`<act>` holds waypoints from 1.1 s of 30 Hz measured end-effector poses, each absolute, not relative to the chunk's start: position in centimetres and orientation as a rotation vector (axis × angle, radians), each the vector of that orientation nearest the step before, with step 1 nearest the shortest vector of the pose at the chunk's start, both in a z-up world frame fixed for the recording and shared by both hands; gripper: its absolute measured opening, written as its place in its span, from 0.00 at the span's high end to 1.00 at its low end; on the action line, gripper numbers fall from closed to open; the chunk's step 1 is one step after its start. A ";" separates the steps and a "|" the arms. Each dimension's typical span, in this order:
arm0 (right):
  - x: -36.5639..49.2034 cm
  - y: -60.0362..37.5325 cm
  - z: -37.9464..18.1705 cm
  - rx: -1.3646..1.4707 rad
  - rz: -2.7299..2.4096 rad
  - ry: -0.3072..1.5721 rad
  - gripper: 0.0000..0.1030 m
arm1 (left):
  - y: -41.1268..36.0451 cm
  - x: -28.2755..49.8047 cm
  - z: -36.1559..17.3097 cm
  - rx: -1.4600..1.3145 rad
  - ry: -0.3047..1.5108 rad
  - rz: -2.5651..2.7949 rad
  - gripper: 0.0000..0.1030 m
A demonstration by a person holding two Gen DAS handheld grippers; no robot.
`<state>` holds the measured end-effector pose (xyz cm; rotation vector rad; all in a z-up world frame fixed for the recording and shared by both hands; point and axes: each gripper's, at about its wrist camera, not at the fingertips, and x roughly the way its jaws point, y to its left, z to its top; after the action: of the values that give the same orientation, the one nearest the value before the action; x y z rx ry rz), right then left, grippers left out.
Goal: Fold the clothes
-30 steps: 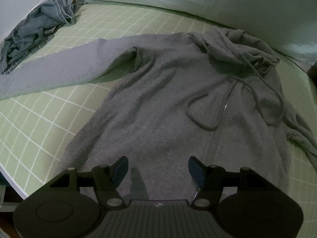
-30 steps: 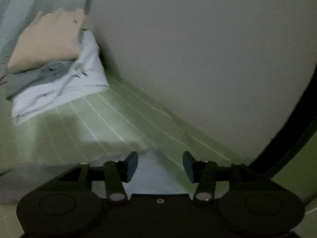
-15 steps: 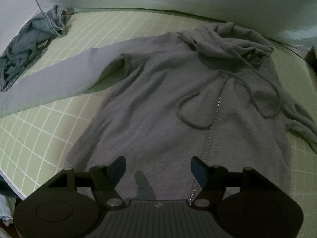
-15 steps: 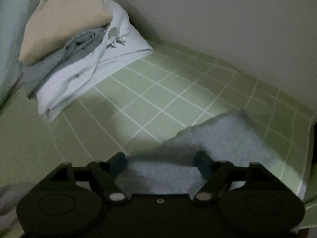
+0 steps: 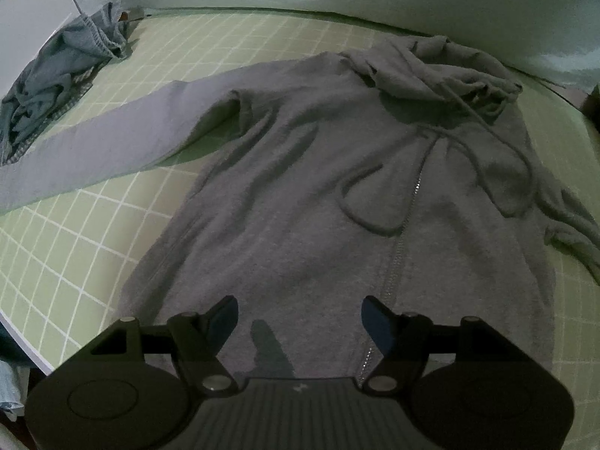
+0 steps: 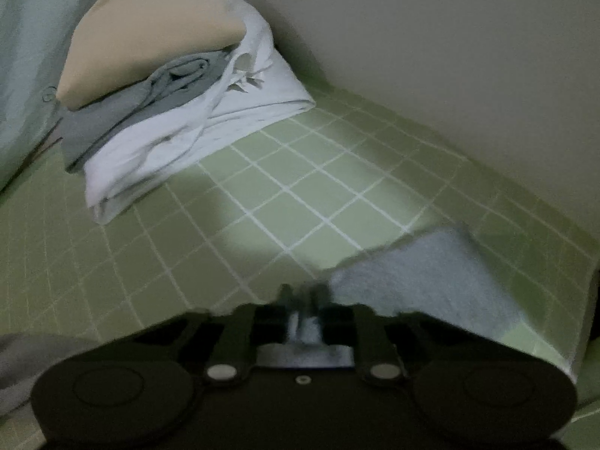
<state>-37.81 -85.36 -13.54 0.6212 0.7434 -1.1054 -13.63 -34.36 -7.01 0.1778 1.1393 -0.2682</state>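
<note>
Three folded garments [image 6: 180, 86] are sitting stacked by the bed's [image 6: 300, 187] far edge; the grey hoodie [image 5: 318, 187] is lying unfolded; the left hand-held gripper [image 5: 300, 318] is hovering open and empty above its hem; the right hand-held gripper [image 6: 303, 303] has just been closing and is pinching its sleeve [image 6: 431, 273].

Grey hoodie [image 5: 300, 195] flat on green sheet [image 5: 75, 232], left tongs [image 5: 300, 318] open above hem.

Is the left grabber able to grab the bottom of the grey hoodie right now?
Probably yes. The left gripper hangs open right over the grey hoodie near its bottom edge, with nothing lying between its fingers and the cloth.
</note>
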 end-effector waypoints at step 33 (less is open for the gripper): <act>-35.9 -78.5 -12.4 0.351 -0.842 0.752 0.24 | -33.6 -14.5 -6.4 0.203 1.130 -0.279 0.27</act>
<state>-35.87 -78.53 -12.42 0.3506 0.7519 -0.8423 -14.49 -33.63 -6.44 0.2032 1.1299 -0.2795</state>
